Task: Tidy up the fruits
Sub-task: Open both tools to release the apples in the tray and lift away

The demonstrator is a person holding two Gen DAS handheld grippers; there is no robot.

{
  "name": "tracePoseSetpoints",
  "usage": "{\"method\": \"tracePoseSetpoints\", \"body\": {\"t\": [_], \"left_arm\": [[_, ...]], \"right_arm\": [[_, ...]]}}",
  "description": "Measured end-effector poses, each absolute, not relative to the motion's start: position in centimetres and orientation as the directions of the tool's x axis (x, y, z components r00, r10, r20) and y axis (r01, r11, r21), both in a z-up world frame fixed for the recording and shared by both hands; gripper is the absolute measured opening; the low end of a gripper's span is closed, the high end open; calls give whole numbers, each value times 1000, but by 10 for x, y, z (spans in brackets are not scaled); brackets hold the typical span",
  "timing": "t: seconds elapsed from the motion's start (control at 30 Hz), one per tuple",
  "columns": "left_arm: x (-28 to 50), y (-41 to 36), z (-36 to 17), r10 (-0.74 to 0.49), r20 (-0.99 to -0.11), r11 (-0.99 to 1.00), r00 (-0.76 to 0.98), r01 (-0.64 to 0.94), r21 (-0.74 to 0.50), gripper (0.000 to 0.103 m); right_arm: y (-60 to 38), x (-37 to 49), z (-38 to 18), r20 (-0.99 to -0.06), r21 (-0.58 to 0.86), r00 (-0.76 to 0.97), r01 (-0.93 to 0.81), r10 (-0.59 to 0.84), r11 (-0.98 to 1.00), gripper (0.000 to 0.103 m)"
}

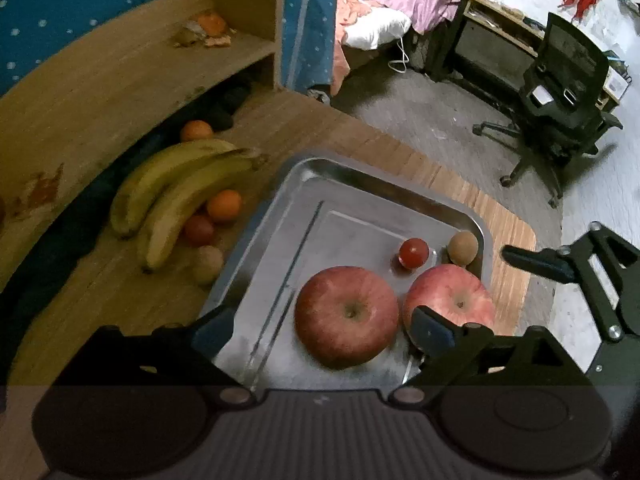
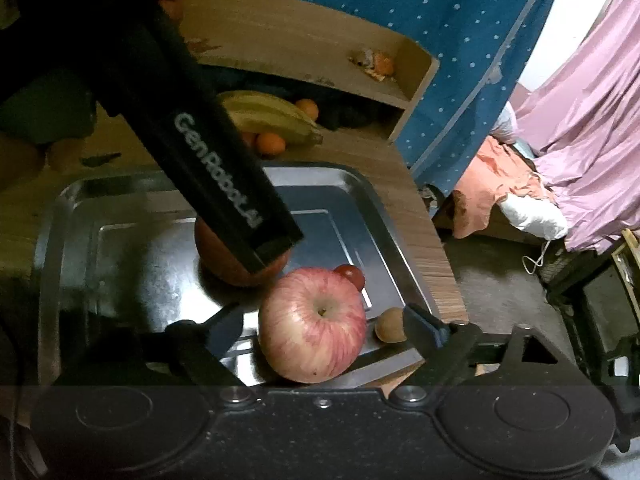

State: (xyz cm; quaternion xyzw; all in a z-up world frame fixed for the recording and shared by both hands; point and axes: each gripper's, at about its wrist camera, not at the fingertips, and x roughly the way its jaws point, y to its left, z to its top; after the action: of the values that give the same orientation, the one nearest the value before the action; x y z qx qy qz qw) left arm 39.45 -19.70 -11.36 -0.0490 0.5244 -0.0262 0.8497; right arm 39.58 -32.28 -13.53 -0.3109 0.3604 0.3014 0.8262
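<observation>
A steel tray (image 1: 304, 164) on the wooden desk holds two apples, a small red tomato (image 1: 414, 253) and a brown kiwi (image 1: 463, 247). My left gripper (image 1: 322, 326) is open, its fingers wide on either side of the darker red apple (image 1: 346, 316) without touching it. The right gripper (image 2: 322, 326) is open too and straddles the pink striped apple (image 2: 314, 328), with gaps on both sides. In the right wrist view the left gripper's black body (image 2: 212, 152) crosses over the darker apple (image 2: 240, 272) and hides most of it.
Left of the tray lie two bananas (image 1: 180, 184), oranges (image 1: 224, 206), a red fruit (image 1: 199, 230) and a kiwi (image 1: 208, 262). A wooden shelf (image 1: 248, 4) behind holds orange peel. The desk edge (image 1: 516, 248) runs right beside the tray, with an office chair (image 1: 560, 92) beyond.
</observation>
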Motion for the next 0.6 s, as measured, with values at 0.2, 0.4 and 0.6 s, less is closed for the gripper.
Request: {"method": "tracePoseSetpoints", "body": {"t": [0.2, 0.4, 0.6], "left_arm": [[373, -181, -103, -85, -872, 992, 482, -36, -117, 100], [350, -159, -97, -61, -866, 991, 496, -77, -113, 101], [326, -137, -97, -45, -866, 987, 497, -110, -115, 102]], "right_arm": [[-324, 380, -121, -762, -302, 593, -681, 261, 667, 98], [-322, 361, -113, -757, -298, 602, -664, 254, 686, 102], [-319, 338, -107, -774, -276, 585, -656, 243, 703, 102]]}}
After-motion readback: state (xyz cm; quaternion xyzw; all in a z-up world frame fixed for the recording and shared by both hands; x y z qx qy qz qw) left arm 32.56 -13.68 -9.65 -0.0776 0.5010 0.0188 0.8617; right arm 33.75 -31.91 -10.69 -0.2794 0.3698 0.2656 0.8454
